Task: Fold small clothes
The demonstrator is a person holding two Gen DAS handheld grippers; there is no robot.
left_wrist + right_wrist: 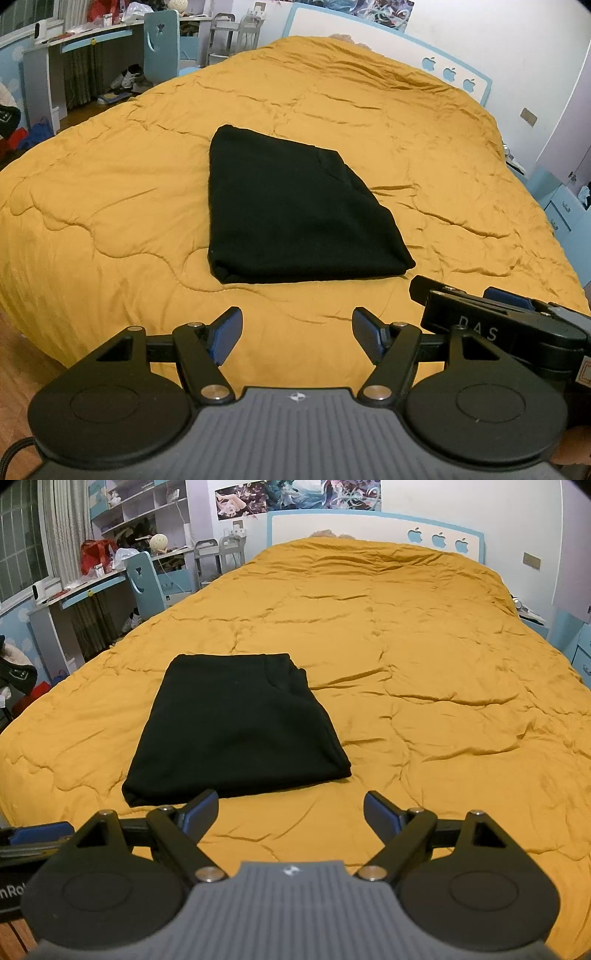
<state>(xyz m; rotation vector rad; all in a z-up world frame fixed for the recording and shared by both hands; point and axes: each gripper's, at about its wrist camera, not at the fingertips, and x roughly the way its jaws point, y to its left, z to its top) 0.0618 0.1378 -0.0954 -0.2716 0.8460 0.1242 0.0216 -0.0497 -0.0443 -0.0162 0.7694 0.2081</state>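
A black garment (pixel 291 210) lies folded into a flat rectangle on the mustard quilt (pixel 110 206) of a bed; it shows again in the right wrist view (pixel 236 727). My left gripper (pixel 297 334) hovers open above the quilt just short of the garment's near edge, nothing between its blue pads. My right gripper (pixel 290 814) is also open and empty, near the garment's near right corner. The right gripper's body (pixel 498 317) shows at the right of the left wrist view.
The bed's white and blue headboard (pixel 369 528) stands at the far end. A desk (pixel 85 590) and blue chair (pixel 144 579) with clutter stand left of the bed. Blue drawers (pixel 565 210) are on the right. Wooden floor (pixel 22 369) shows at the lower left.
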